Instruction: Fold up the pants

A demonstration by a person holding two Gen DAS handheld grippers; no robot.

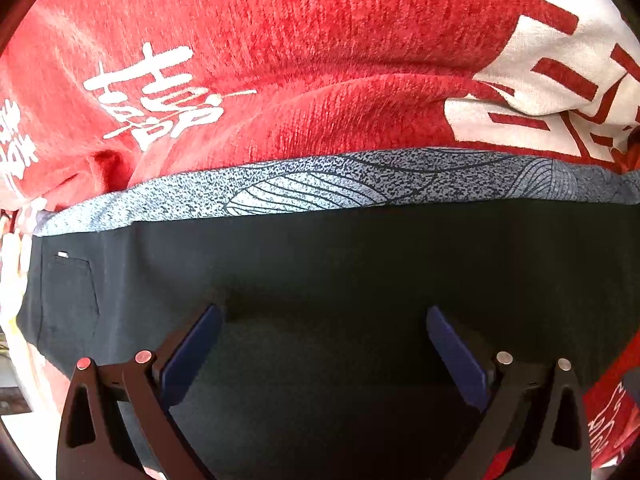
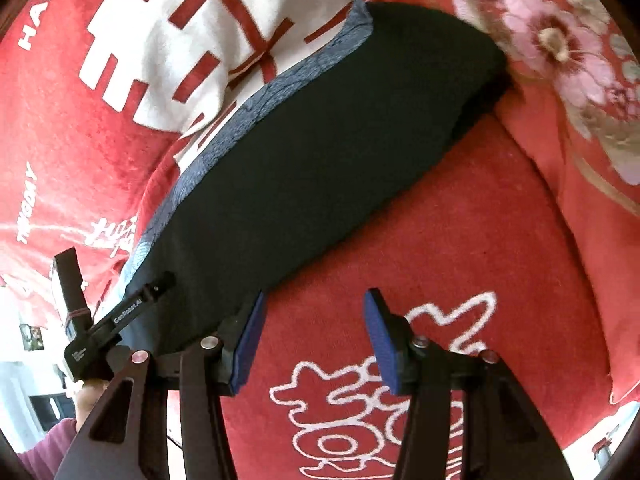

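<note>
The black pants (image 1: 320, 264) lie folded on a red blanket, with a grey-blue patterned strip (image 1: 304, 188) along their far edge and a pocket (image 1: 72, 292) at the left. My left gripper (image 1: 324, 312) is open, pointing steeply down over the black cloth, its blue pads (image 1: 192, 356) wide apart with nothing pinched. In the right wrist view the pants (image 2: 304, 160) run diagonally from lower left to upper right. My right gripper (image 2: 316, 296) is open just beside their near edge, with only red blanket between its fingers.
The red blanket (image 2: 460, 220) with white characters covers the whole surface. A floral red quilt (image 2: 560, 48) bulges at the upper right. A hand (image 2: 86, 396) in a maroon sleeve holds the left tool's black frame (image 2: 120, 314) at the lower left.
</note>
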